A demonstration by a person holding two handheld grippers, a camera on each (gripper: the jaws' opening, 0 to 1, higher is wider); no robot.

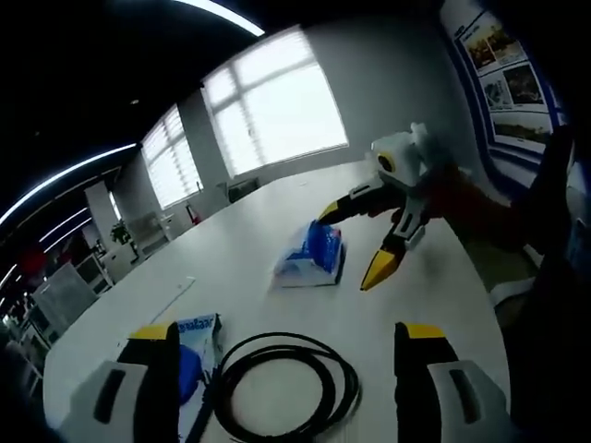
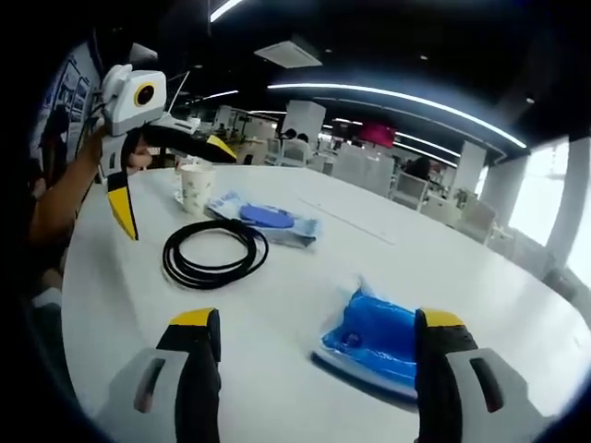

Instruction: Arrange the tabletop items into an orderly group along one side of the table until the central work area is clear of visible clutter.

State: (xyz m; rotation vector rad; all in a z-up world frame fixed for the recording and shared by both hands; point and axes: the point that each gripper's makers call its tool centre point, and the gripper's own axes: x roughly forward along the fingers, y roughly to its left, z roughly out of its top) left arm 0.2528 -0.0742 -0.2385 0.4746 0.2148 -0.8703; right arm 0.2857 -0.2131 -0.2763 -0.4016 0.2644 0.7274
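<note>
On the white table (image 1: pixel 277 198) a coiled black cable (image 1: pixel 277 383) lies just ahead of my open left gripper (image 1: pixel 286 334). A flat blue packet (image 1: pixel 196 355) sits beside my left jaw. Farther off lies a blue and white pouch (image 1: pixel 312 254), with my right gripper (image 1: pixel 355 242) hovering open at its right end. In the right gripper view that pouch (image 2: pixel 374 337) lies between the jaws of my open right gripper (image 2: pixel 317 323), nearer the right one. Beyond are the cable (image 2: pixel 214 251), the flat packet (image 2: pixel 268 220) and a paper cup (image 2: pixel 196 187). My left gripper (image 2: pixel 171 182) hangs open above them.
The table's (image 2: pixel 277 369) curved edge runs close on the left of the right gripper view, where a person's arm (image 2: pixel 60 203) reaches in. Chairs and desks (image 2: pixel 369 171) stand behind the far edge. Windows (image 1: pixel 277 111) and a poster wall (image 1: pixel 508 74) lie beyond.
</note>
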